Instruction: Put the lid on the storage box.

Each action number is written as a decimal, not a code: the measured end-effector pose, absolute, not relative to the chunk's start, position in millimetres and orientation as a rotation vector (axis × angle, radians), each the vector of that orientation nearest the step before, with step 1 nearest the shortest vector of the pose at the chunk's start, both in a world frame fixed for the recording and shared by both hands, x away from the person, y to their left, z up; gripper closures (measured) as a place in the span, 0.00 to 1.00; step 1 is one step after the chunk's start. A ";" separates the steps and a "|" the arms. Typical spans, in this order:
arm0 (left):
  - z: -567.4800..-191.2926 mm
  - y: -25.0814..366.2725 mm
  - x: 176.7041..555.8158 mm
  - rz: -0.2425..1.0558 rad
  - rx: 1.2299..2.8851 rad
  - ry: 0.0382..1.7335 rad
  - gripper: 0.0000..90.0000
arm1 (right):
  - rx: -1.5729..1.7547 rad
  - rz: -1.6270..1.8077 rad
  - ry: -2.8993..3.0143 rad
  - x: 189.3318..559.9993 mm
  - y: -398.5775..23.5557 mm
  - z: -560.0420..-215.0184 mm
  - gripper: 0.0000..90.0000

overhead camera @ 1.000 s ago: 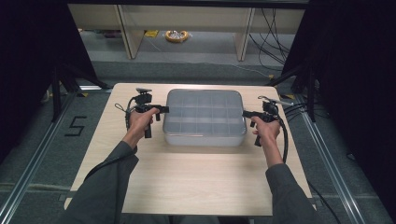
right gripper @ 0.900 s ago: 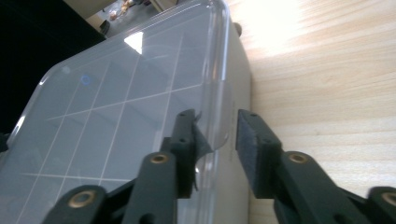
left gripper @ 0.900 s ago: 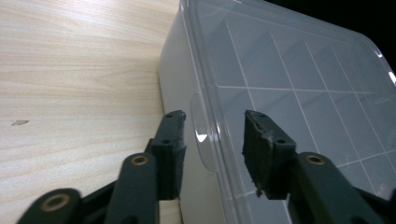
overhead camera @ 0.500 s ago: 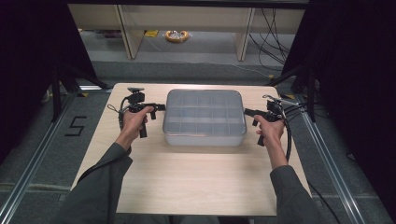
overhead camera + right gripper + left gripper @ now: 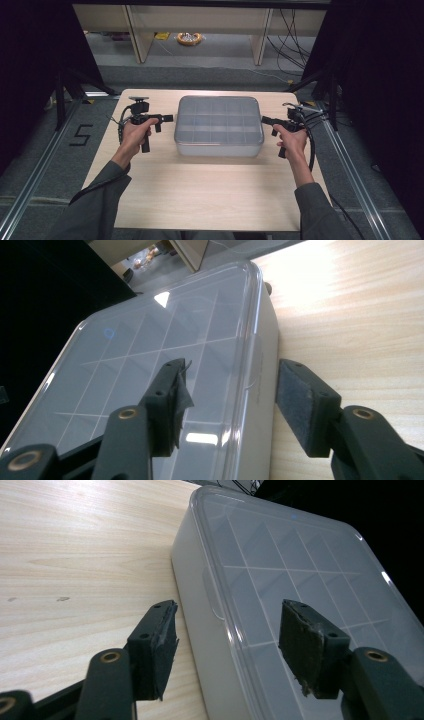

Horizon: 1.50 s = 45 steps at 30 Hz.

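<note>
On the desk (image 5: 150, 200) middle, the lidded plastic box (image 5: 218, 126) is sitting flat; left gripper (image 5: 167, 118) and right gripper (image 5: 264, 120) jaws have just been opening, now half-wide, nothing held. Box likely light, stiff, slippery; best gripping the short-side lid rims

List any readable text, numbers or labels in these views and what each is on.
"5": black digit on the grey floor, left of the table in the high view.
Compartment box: no label or brand; its lid is plain in both gripper views.
Left gripper and right gripper: no legible markings.
Items on the floor beyond the table: too small and blurred to read.
</note>
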<state>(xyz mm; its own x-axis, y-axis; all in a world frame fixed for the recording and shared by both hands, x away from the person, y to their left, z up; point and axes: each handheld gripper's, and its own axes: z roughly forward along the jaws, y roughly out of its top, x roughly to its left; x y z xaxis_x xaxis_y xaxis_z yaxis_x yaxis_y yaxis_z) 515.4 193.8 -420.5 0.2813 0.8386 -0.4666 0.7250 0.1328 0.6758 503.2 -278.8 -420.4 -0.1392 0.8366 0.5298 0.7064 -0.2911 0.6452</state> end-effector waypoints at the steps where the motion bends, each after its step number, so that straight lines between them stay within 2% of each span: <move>1: -420.0 195.6 513.1 0.152 1.628 1.458 0.43 | 1.895 1.396 1.808 503.1 -281.5 -420.7 0.50; 5: -420.2 199.3 504.7 0.148 1.617 1.455 0.41 | 1.985 1.399 1.805 493.4 -278.2 -414.9 0.49; 7: -421.1 202.0 501.0 0.153 1.627 1.451 0.40 | 1.785 1.384 1.845 495.5 -286.1 -421.7 0.48; 8: -421.4 203.8 499.0 0.159 1.639 1.446 0.40 | 1.919 1.403 1.819 489.4 -280.8 -416.9 0.47; 15: -425.4 208.5 484.6 0.160 1.635 1.425 0.38 | 1.728 1.402 1.881 480.5 -285.1 -419.0 0.44; 30: -428.3 210.0 455.6 0.166 1.667 1.370 0.34 | 1.619 1.372 1.939 451.5 -272.8 -409.6 0.42; 45: -432.8 206.0 419.1 0.184 1.706 1.298 0.31 | 1.523 1.353 2.004 424.7 -259.2 -408.5 0.32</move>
